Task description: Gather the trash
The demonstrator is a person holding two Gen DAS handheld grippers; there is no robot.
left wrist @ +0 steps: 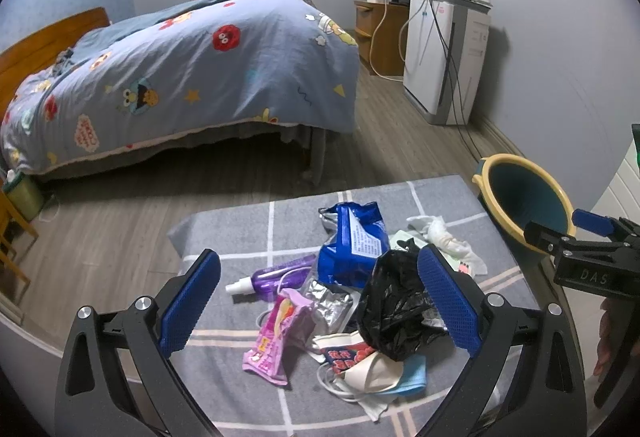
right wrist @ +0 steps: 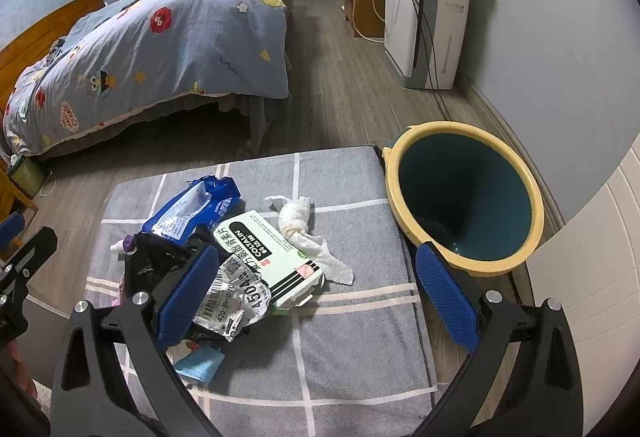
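between the wide-open, empty left gripper [left wrist: 320,305], a trash pile lies on a grey checked cushion [left wrist: 240,225]: a black plastic bag [left wrist: 394,311] against its right pad, a pink wrapper [left wrist: 276,333] and a purple spray bottle [left wrist: 276,275] ahead. from the right wrist, the right gripper [right wrist: 318,301] gapes empty over a green box [right wrist: 272,257] and crumpled tissue [right wrist: 308,233]; a yellow-rimmed bin [right wrist: 400,153] stands just ahead of its right finger.
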